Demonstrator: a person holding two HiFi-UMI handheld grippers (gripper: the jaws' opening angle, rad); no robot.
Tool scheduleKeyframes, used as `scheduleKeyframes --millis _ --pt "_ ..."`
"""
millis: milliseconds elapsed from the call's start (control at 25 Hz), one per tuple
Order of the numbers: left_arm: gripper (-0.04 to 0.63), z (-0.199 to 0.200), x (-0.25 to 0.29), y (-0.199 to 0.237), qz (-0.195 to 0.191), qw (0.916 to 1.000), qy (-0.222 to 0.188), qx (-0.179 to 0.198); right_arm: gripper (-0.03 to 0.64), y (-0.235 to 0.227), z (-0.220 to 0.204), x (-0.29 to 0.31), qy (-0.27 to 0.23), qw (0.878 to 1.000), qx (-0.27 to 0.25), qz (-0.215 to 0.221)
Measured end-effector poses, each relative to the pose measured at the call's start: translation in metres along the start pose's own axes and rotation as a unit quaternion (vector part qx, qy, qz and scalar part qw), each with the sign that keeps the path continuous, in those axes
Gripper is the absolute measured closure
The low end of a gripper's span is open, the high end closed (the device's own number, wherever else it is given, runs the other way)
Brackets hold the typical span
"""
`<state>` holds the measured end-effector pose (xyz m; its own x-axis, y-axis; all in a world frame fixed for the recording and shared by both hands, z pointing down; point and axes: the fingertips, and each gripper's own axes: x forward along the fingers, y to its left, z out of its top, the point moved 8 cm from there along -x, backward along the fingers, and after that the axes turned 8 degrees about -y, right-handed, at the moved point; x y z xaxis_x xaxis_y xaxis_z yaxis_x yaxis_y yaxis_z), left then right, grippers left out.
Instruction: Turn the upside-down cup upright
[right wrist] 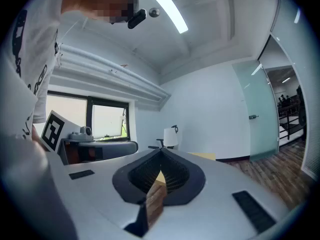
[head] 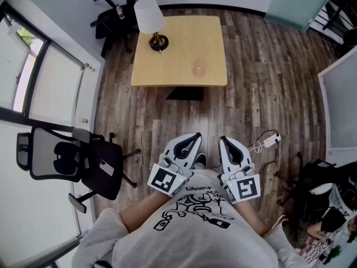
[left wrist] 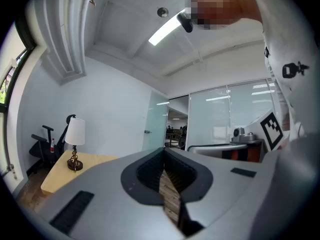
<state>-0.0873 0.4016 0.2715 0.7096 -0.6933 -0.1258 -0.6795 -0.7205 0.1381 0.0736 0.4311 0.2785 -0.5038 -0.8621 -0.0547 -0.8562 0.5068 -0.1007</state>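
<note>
Well, from the head view we see both tools held close in front of our chest, side by side and level, forearms tucked in and noses aimed at the tabletop [head: 167, 54] across the wooden floor [head: 167, 116]. The left tool [head: 194, 138] and the right tool [head: 224, 142] sit just beside each other without touching. The cup [head: 199, 67], pale and see-through, stands on the tabletop near its front edge, well apart from both tools. We cannot tell from here which way up it is. A lamp [head: 150, 20] stands at the tabletop's far left, and an office chair [head: 72, 161] sits to our left.

From the left gripper view, we find the left tool's [left wrist: 163, 170] jaws pressed together with nothing between them, the lamp [left wrist: 75, 143] beyond on the left.

From the right gripper view, the right tool's [right wrist: 159, 171] jaws likewise meet on nothing, with the lamp [right wrist: 171, 136] straight ahead.
</note>
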Motion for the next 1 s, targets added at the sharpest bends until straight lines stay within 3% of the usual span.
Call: scheduleKeyframes --millis 600,1000 --pt "0.588 -0.013 0.021 0.005 0.016 0.9998 0.01 -0.004 0.594 -0.024 -0.004 0.012 0.009 1.0 0.005 0.012" --pt "0.588 -0.012 0.064 0.051 0.015 0.9999 0.004 -0.003 0.592 -0.058 -0.006 0.064 0.009 1.0 0.01 0.007"
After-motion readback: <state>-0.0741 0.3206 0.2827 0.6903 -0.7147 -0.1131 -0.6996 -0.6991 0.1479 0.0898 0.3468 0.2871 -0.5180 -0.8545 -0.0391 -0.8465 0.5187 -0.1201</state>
